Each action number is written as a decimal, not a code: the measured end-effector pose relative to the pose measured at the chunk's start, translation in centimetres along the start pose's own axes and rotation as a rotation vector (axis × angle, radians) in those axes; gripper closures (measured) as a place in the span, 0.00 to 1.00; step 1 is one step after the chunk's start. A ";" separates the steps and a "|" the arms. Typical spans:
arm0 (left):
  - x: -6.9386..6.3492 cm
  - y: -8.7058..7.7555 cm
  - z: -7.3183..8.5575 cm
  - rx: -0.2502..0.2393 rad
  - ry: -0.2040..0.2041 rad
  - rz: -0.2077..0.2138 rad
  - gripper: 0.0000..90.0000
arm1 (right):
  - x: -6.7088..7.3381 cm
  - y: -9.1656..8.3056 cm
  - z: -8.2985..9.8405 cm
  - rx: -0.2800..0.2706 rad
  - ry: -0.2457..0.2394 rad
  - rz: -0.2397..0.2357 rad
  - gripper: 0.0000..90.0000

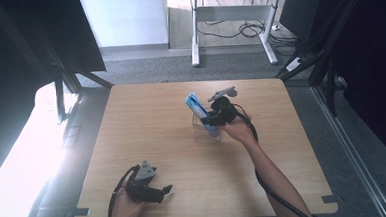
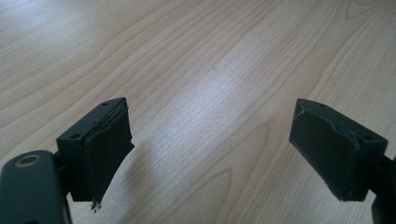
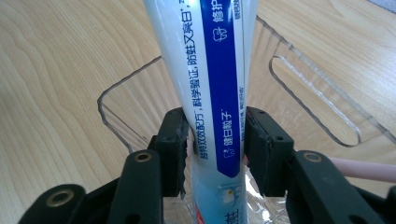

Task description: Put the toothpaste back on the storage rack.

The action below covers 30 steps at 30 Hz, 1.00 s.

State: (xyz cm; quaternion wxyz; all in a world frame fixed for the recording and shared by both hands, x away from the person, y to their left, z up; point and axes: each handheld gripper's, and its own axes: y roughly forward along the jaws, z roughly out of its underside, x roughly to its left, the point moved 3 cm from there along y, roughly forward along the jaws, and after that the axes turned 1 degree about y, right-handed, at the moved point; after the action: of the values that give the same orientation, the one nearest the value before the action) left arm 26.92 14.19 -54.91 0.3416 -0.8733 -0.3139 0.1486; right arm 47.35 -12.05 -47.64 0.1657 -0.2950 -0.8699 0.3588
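Both tongs are in my sight: my right gripper (image 1: 212, 118) sits at the clear plastic holder (image 1: 205, 130), its jaws standing close on either side of the toothpaste tube (image 3: 210, 84), and my left gripper (image 1: 161, 192) rests near the front edge of the wooden table (image 1: 146, 121), well away from the holder, jaws spread wide with nothing but bare wood between them. Going by size: the table carries everything; the holder stands toward its far right of centre; the tube stands in the holder, tilted, its upper end rising above the rim; a thin pinkish stick (image 3: 369, 170) lies low beside the holder in the right gripper view. In that view the left pad seems to stand a hair off the tube while the right pad lies against it, so I judge the grip to be loose rather than firm. I read the step as setting the tube into the holder and letting it go. Next I would widen the right jaws fully, check that the tube leans on the holder wall by itself, then draw the gripper back without catching the tube or tipping the light holder.
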 end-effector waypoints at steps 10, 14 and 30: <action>0.0 0.0 0.0 0.002 0.002 0.000 0.15 | 0.2 -0.5 -0.5 -0.004 -0.012 0.013 0.49; 0.0 0.0 0.0 0.006 0.005 0.000 0.15 | 0.4 -0.7 -0.6 -0.012 -0.019 0.004 0.44; -0.1 0.2 0.0 0.011 0.007 0.003 0.15 | 1.2 -1.7 -1.1 -0.039 -0.025 -0.005 0.15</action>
State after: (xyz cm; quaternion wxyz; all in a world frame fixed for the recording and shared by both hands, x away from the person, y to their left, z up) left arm 26.93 14.02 -55.02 0.3471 -0.8725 -0.3106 0.1475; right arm 46.31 -11.70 -45.58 0.1499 -0.2916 -0.8794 0.3452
